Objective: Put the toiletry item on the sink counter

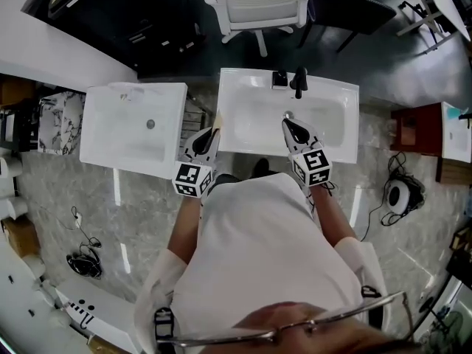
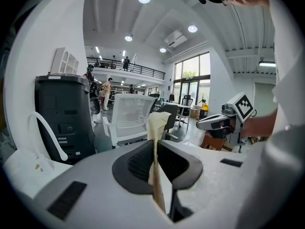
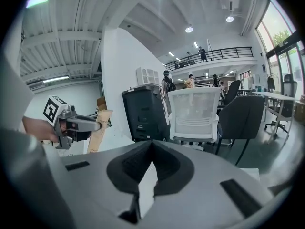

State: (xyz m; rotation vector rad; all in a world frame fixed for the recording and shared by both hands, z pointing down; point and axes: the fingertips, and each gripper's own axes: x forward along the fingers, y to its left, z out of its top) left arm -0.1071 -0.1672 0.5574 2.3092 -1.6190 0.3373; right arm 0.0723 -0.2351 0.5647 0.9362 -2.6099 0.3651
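1. I'm clamping my left claw [image 2: 155, 146] on the toiletry packet [image 2: 158, 122]. It's thin, beige and paper-ish, standing upright betw the pads w/ its top poking out above them.
2. My right claw [image 3: 151, 146] is riding empty, pads pressed together at the tips w/ nothing betw them.
3. In the head view I'm standing right up at the sink counter [image 1: 237, 82]. Both claws are hanging at its near edge: the left one by the near-left corner, the right one over the basin's near side, roughly in line w/ the faucet [image 1: 299, 82] at the back.
4. The toiletry packet is riding in the air beside that left corner. It's not resting on the sink counter, as far as I can tell.
5. Progress check: the pick-up looks done, since the item's gripped and is sitting at the counter's edge. The placing isn't done yet.
6. What's left, I reckon: carrying it over a flat bit of the rim, lowering it till it's lying there, opening the left pads and backing off.
7. I'm watching two things. The rim beside the basin looks narrow, so a thin packet could slip in. There's also a second sink [image 1: 133, 127] just to the left, and I'm judging the one in front of me to be the target.
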